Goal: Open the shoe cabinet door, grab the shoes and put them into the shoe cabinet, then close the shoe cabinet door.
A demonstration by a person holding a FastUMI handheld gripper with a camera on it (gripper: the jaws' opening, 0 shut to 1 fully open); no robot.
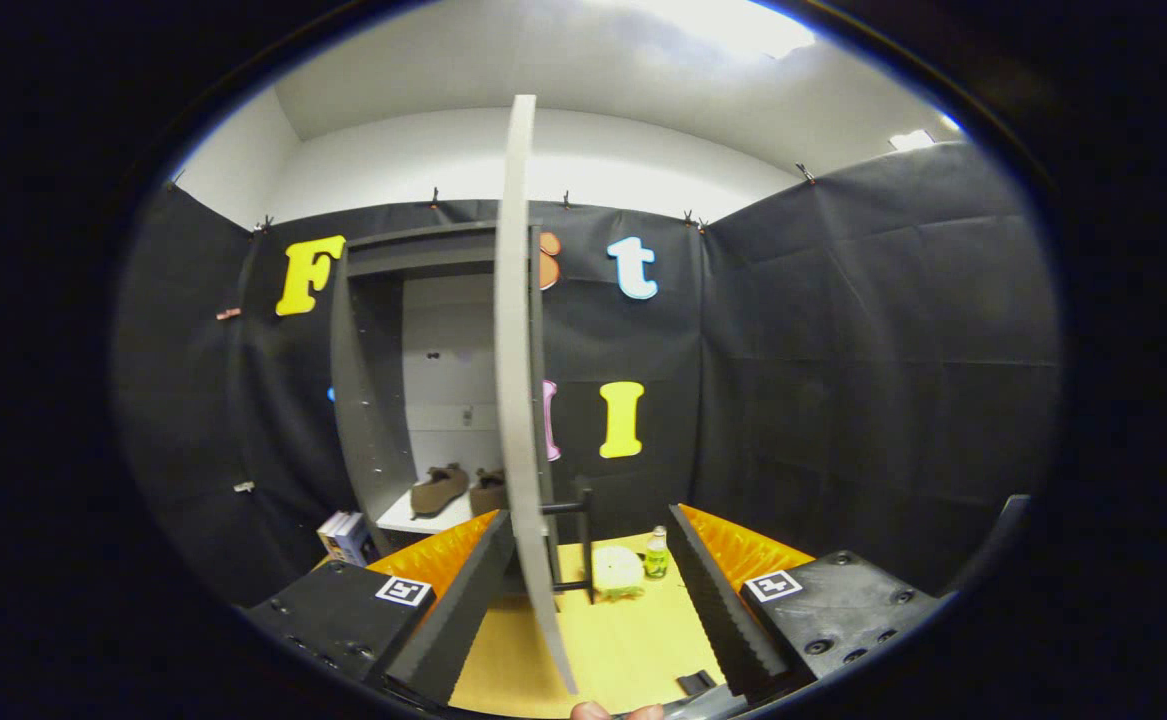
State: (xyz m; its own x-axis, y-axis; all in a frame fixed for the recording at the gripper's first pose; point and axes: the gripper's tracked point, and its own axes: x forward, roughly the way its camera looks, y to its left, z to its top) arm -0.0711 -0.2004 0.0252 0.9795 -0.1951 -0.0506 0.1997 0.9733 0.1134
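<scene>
Gripper view — fingers (591, 535) spread wide around the upright door (515, 400), edge-on — shoes (458, 489) inside cabinet (368, 400).

No legible words, brands or numbers are showing anywhere. Two square black-and-white coded markers are sitting on the gripper (588, 515), the left marker (404, 590) at about 8 o'clock from the fingertips and the right marker (770, 585) at about 4 o'clock, while the fingers are standing spread apart with the edge of the cabinet door (515, 350) running between them, close to the left one, contact not determinable. The small bottle (656, 553) between the fingers and the box (348, 537) at 9 o'clock from the left fingertip are carrying print too small to read.
</scene>
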